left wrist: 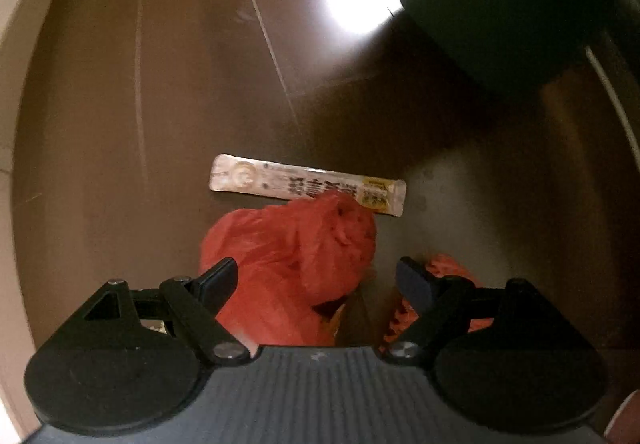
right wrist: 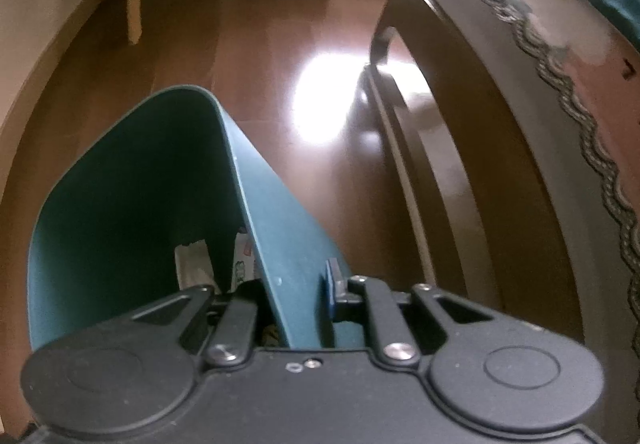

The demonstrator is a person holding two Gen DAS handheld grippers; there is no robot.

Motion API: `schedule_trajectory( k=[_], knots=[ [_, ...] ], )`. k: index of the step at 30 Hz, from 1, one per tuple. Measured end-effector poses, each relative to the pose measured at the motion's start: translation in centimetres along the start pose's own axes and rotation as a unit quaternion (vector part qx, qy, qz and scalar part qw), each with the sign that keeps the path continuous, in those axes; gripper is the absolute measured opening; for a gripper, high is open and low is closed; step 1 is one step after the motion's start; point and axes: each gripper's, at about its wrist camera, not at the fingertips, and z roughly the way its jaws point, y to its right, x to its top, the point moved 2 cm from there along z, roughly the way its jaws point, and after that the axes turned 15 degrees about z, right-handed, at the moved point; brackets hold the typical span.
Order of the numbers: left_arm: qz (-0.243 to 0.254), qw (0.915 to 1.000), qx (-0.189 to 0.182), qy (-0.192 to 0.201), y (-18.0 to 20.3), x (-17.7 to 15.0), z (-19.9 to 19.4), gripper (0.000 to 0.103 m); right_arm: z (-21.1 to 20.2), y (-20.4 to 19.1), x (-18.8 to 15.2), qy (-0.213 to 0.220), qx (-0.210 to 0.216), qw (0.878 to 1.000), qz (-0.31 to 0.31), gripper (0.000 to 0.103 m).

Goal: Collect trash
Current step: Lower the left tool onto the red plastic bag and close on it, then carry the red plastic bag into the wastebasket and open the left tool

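Left gripper (left wrist: 316,276) hangs released over the red plastic bag (left wrist: 292,264) on the floor (left wrist: 120,123), beside a stick wrapper (left wrist: 304,185). My right gripper (right wrist: 294,298) clenches the teal bin (right wrist: 132,179) wall, I judge to keep it close for dropping trash.

Only print w/ text: stick sachet (left wrist: 307,185) on floor, left wrist view — dark CJK-type chars, round logo, yellow label near one end; upside down, too blurry to read. Paper scraps (right wrist: 244,264) in bin, right wrist view: print unreadable.
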Motion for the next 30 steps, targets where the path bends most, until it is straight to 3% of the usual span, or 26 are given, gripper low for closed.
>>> schedule_trajectory(
  k=[5, 8, 10, 14, 22, 30],
  knots=[
    [0.023, 0.9996, 0.019, 0.0, 1.0, 0.2, 2.5, 0.085, 0.0, -2.8, 0.1, 0.006, 0.004, 1.0, -0.018, 0.012],
    [0.023, 0.9992, 0.032, -0.001, 0.8, 0.2, 3.0, 0.065, -0.2, -3.9, -0.1, 0.006, 0.008, 1.0, -0.029, 0.011],
    [0.014, 0.9994, 0.031, 0.0, 0.4, 0.1, 3.6, 0.063, -0.3, -4.4, -0.3, 0.002, 0.011, 0.999, -0.033, 0.011],
    [-0.002, 0.9996, 0.028, 0.007, -0.1, 0.2, 3.3, 0.036, -0.4, -5.0, -0.7, -0.002, 0.015, 0.999, -0.043, 0.011],
    [-0.055, 0.9978, 0.033, 0.017, -2.3, -0.3, 2.4, 0.03, -1.1, -5.1, -1.2, 0.006, 0.014, 0.998, -0.063, 0.011],
    [-0.117, 0.9914, 0.013, 0.057, -6.4, -0.8, -2.7, 0.03, -1.4, -3.2, -1.3, 0.0, 0.013, 0.998, -0.055, 0.011]
  ],
)
